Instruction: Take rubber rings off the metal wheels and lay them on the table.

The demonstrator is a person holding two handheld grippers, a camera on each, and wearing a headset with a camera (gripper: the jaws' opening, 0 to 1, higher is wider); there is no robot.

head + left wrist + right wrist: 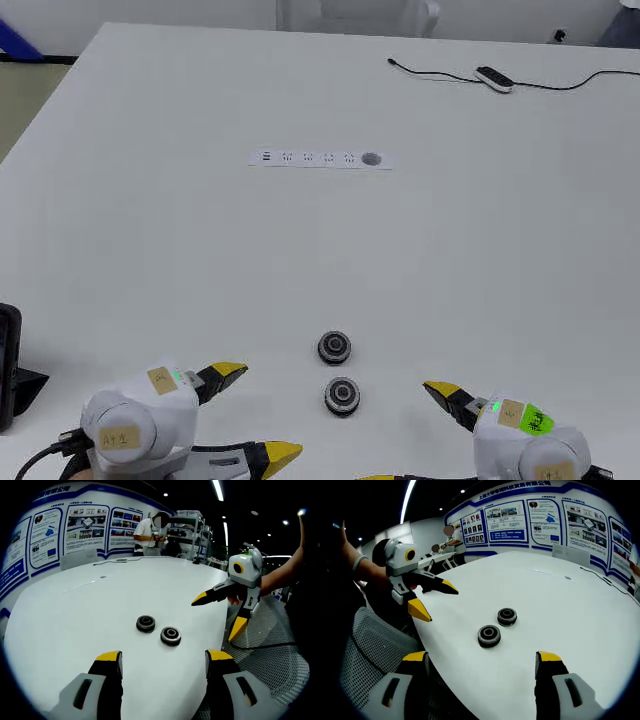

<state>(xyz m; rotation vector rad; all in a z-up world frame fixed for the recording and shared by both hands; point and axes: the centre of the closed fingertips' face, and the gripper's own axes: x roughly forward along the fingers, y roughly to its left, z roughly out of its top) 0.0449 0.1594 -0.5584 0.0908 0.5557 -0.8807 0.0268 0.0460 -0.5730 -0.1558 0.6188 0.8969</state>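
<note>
1. White table [470,270], mostly bare
2. Left gripper [255,411] at the near left edge of the table in the head view: jaws wide apart, yellow tips, nothing between them. Its own view has both wheels on the table ahead of the gap
3. Right gripper [408,432] at the near right edge: jaws wide apart too, holding nothing
4. White power strip [320,158] lies flat mid-table, well apart from the wheels
5. Two metal wheels, flat on the table between the grippers, touching neither: far wheel [334,347], and near wheel [342,395] just beside it, small gap between. Each has a dark outer band round a lighter hub
</note>
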